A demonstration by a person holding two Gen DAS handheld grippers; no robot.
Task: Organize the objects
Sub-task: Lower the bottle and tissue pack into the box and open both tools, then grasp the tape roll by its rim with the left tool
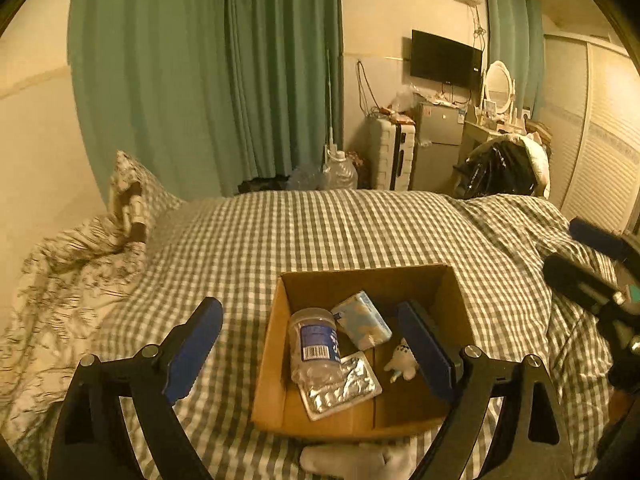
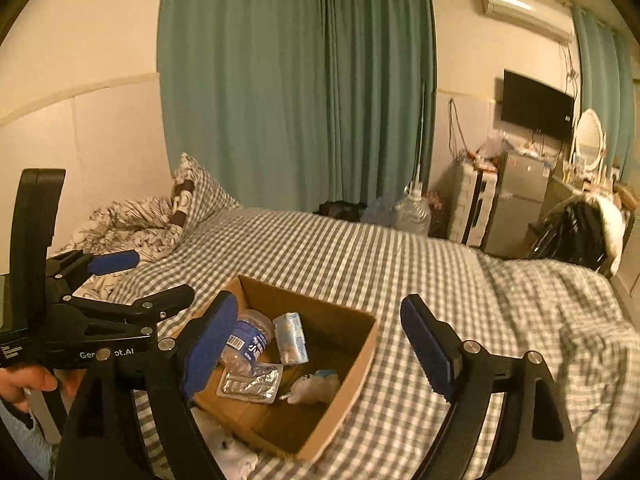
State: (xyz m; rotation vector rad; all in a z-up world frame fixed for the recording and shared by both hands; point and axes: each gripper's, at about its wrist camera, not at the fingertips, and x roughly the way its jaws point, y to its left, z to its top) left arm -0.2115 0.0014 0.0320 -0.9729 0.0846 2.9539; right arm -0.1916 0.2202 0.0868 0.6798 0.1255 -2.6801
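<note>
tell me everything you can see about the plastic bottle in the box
The plastic bottle is clear, crumpled and looks empty, with a blue label bearing a white barcode patch. It lies on its side in the open cardboard box, near the left wall. One end overlaps the silver blister pack; the pale blue packet lies beside it.

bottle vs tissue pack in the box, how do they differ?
The bottle is clear, crumpled plastic with a dark blue barcode label; the tissue pack is opaque, pale blue and white. Bottle is rounded and larger, pack flat and rectangular. Both lie inside the cardboard box, side by side.
</note>
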